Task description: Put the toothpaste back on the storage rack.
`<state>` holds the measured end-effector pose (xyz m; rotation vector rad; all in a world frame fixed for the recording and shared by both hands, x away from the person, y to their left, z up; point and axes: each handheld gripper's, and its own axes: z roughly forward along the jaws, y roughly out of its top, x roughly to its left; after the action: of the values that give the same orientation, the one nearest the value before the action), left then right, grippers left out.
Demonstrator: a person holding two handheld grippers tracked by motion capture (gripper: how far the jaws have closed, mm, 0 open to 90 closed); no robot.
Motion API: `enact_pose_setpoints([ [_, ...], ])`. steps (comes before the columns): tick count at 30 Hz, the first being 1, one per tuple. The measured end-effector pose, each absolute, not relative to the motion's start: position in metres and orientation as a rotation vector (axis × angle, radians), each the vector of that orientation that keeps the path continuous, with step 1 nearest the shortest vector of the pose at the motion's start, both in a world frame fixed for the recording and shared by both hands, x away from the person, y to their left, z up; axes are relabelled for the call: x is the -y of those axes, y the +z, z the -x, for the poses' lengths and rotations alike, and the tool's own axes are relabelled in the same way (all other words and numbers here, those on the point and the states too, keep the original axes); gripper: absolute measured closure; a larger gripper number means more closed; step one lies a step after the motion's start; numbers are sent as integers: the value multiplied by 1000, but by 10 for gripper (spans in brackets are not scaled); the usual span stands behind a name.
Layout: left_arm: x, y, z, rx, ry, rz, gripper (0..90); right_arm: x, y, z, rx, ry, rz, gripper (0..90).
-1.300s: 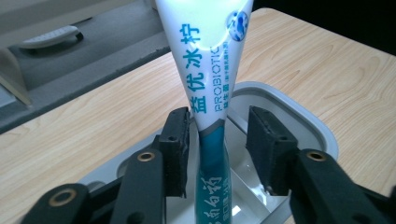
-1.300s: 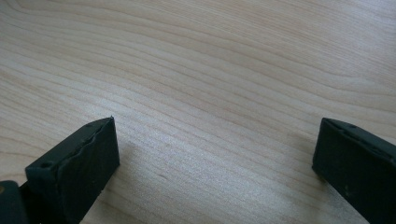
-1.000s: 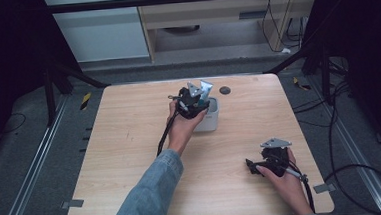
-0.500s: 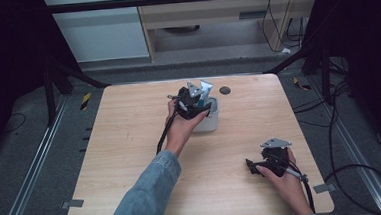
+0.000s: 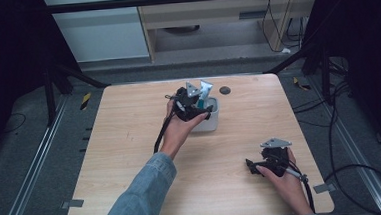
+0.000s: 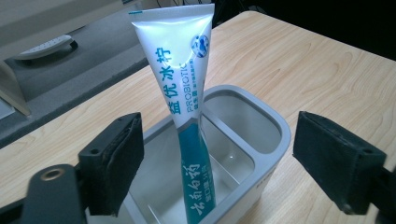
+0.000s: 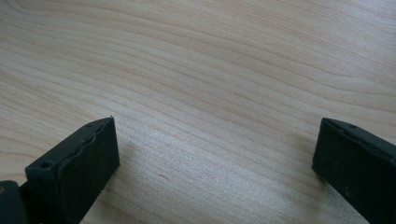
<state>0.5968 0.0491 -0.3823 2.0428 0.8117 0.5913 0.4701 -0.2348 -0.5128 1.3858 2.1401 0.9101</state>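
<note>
A white and teal toothpaste tube (image 6: 187, 88) stands tilted in a pale grey rectangular holder (image 6: 275, 135), with its crimped end up. In the high view the tube (image 5: 205, 90) pokes out of the holder (image 5: 213, 123) at the table's middle back. My left gripper (image 6: 217, 149) straddles the tube. Its jaws have just been opening, and both pads stand well clear of the tube, which rests free in the holder. My left gripper (image 5: 201, 108) hangs over the holder's near rim. My right gripper (image 5: 252, 165) rests at the front right, and my right gripper (image 7: 215, 154) is open over bare wood.
A small dark round disc (image 5: 224, 90) lies just behind and right of the holder. The light wooden table (image 5: 131, 156) is bordered by black frame legs and floor cables. A cabinet stands beyond the far edge.
The left gripper's jaws look wider around the tube than before. Both hands stay where they were, and the tube still stands in the holder.
</note>
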Motion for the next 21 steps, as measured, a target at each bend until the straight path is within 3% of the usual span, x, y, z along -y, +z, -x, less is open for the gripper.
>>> enact_pose_setpoints([
  [21,-64,-370,-571,-774,565,-2064,109,235,-513,-470,-2140,912,-1386,7],
])
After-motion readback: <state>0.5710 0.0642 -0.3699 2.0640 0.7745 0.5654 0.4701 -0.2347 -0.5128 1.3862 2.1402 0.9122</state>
